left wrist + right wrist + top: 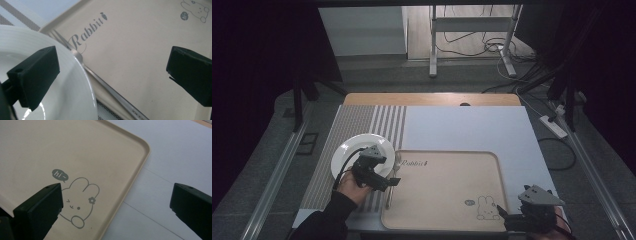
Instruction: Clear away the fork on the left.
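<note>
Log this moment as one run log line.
left gripper: open, over fork by plate | right gripper: open, at tray corner | nothing held

1 plate [362, 150], 1 fork [393, 180], 1 tray [447, 192], 2 grippers

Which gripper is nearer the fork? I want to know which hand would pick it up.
Left. The left gripper hovers open right at the fork between the white plate and the tray; the right gripper sits across the tray at its rabbit corner.
</note>
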Motion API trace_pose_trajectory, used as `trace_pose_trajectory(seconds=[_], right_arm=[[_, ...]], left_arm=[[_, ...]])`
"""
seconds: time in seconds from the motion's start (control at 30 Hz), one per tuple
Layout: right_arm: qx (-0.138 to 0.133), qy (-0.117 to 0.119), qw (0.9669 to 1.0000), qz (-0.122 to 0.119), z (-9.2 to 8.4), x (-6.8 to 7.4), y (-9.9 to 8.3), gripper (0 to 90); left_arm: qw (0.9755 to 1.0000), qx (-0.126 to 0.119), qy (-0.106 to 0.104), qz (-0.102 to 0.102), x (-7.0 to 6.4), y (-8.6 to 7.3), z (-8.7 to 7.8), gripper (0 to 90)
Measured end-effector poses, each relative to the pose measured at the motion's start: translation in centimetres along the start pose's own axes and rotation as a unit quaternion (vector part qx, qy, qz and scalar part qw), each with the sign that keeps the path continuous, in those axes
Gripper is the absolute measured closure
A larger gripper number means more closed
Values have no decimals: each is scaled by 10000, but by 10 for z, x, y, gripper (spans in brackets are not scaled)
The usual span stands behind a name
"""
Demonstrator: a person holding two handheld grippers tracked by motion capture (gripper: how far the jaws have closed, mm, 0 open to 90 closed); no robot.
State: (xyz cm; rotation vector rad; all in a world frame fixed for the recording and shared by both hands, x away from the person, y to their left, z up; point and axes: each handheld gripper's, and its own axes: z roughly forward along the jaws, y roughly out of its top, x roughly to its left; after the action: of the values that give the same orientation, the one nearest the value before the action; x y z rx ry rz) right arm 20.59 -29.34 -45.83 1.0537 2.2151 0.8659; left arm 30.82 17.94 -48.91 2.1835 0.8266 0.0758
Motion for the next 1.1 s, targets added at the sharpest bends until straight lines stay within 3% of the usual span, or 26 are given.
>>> trace_pose_trajectory(seconds=[0.13,0.3,0.57,0.9,1.1], right_arm=[[5,5,10000,-17,0,0,0,0],[21,2,10000,-51,0,1,0,0],[27,-1,10000,-49,1,1,0,0],[58,-7,10000,-59,1,1,0,0],[75,-14,9999,-66,2,1,1,0]], left_arm=[[9998,-15,150,-102,0,-4,-4,0],[9997,-157,144,-144,0,-10,-13,0],[9992,-183,248,-264,-2,-23,-23,0],[9968,-360,382,-596,-7,-50,-44,0],[9954,-347,479,-756,-10,-66,-57,0]])
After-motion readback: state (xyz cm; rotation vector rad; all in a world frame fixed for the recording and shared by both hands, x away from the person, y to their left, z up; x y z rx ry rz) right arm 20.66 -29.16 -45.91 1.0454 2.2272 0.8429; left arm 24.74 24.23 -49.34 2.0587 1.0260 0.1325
